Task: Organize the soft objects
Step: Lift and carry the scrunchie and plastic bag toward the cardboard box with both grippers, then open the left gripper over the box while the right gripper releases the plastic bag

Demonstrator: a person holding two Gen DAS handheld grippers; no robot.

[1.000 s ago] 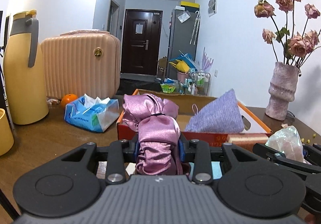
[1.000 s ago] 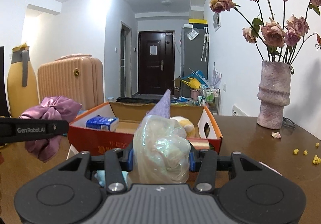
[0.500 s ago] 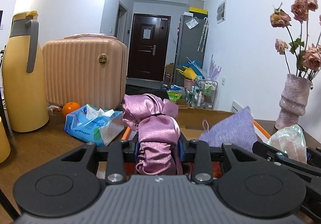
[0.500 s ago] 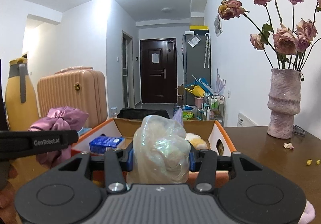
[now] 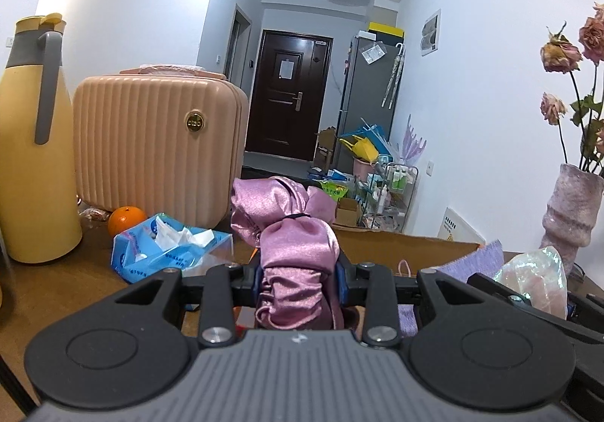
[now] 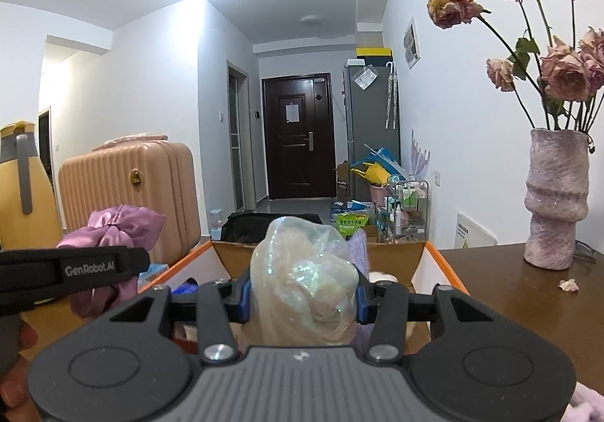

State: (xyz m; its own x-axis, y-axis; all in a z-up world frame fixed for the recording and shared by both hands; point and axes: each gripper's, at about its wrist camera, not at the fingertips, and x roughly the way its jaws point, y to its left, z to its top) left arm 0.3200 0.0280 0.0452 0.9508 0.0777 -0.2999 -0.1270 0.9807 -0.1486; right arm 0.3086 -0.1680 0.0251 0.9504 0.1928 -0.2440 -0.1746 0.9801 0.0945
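Both grippers have risen over the last second, so the box sinks toward the lower frame. The left gripper pinches the pink satin scrunchie; the right gripper pinches the shimmery scrunchie, both above the box and unreleased.

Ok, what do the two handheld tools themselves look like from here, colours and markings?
Both match: the left tool and right tool have a ribbed grey body, black linkage arms with silver screws, round black discs either side, and blue pads on the fingers. Seen from the right wrist, the left tool's black side reads "GenRobot.AI" in white.
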